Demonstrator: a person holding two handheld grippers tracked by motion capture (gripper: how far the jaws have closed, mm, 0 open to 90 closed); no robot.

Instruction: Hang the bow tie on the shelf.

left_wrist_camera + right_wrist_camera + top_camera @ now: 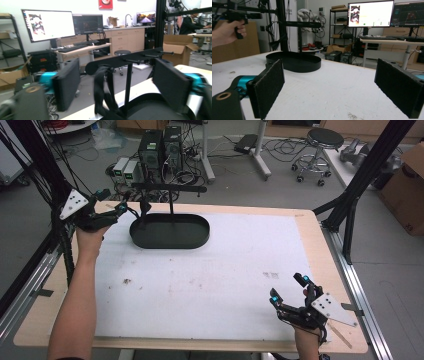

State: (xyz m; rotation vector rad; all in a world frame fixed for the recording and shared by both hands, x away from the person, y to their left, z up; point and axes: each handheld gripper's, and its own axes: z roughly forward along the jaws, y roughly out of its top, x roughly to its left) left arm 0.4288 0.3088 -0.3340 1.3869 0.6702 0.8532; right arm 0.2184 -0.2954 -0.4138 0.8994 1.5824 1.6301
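A black stand with an oval tray base [170,240] sits at the back left of the white mat. Its thin pole [172,202] carries a horizontal bar [170,187]. A black strap [145,209] hangs from the bar's left end. My left gripper [112,201] is held above the table's back left corner, open, with its jaws towards the strap. In the left gripper view the strap [102,90] and pole [128,87] hang between and beyond the jaws of the left gripper [120,82]. My right gripper [286,286] hovers open at the front right, nothing between its pads [268,86].
The white mat [210,285] covers most of the wooden table and has small stains [125,281]. Black frame posts [357,180] stand at both sides. Computers [160,150], cables and a stool [322,140] are on the floor behind. A cardboard box [407,190] sits at far right.
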